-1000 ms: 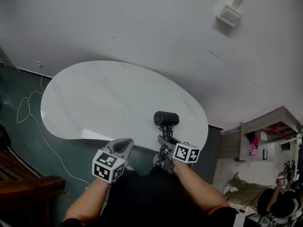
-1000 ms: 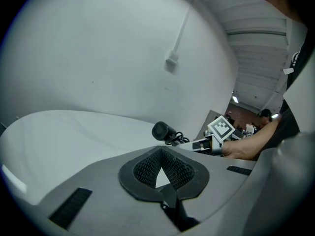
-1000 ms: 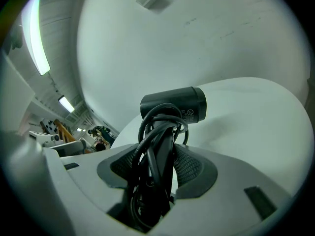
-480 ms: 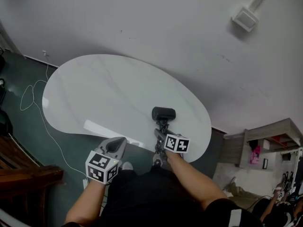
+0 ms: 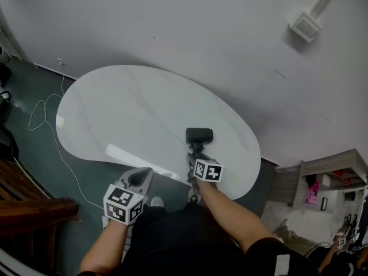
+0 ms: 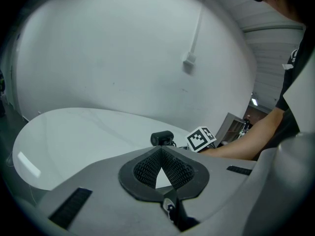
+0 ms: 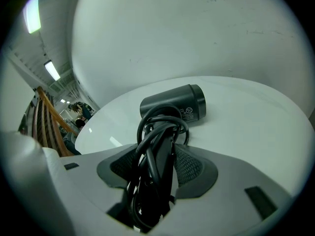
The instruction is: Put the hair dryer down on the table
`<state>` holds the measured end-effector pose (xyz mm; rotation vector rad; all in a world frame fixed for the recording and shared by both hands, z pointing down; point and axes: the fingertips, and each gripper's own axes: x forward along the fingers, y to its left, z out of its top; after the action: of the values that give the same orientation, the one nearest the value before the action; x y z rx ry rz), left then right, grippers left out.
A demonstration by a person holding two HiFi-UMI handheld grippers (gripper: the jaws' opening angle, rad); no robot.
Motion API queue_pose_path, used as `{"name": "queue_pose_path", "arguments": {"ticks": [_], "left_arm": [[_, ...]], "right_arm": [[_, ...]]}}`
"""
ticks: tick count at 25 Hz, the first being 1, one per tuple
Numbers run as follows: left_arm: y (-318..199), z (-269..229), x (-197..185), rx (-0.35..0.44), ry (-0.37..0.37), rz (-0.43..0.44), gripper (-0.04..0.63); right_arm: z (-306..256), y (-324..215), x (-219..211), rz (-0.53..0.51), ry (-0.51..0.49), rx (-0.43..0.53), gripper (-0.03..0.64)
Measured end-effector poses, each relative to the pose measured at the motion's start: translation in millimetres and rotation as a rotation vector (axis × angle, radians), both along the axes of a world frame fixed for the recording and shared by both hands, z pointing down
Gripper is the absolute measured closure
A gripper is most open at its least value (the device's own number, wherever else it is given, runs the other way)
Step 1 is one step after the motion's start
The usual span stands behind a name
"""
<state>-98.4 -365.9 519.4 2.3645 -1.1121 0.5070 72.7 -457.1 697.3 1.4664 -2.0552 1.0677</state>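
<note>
Here, right gripper point(image 5: 194, 157) pinches hair dryer point(image 5: 199, 135) by table's point(image 5: 121, 111) near right edge (left gripper point(image 5: 141, 177) jaws pressed together); tabletop stretches left.

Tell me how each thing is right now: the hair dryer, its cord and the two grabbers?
hair dryer: held by its handle, barrel low at the table; touching or not, can't tell.
cord: looped round the handle.
right gripper: shut on the handle and cord.
left gripper: shut, nothing in it.
</note>
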Motion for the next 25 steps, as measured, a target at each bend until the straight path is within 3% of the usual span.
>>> {"name": "queue_pose_path", "arguments": {"ticks": [18,25], "left_arm": [[9,-3,4,0.006,0.003,0.027,0.584],[10,-6,12,0.02,0.011,0.067,0.584]], "right_arm": [[7,3,-9,-0.08,0.031,-0.071,0.379],[-11,16,-2,-0.089,0.025,-0.029,0.376]]}}
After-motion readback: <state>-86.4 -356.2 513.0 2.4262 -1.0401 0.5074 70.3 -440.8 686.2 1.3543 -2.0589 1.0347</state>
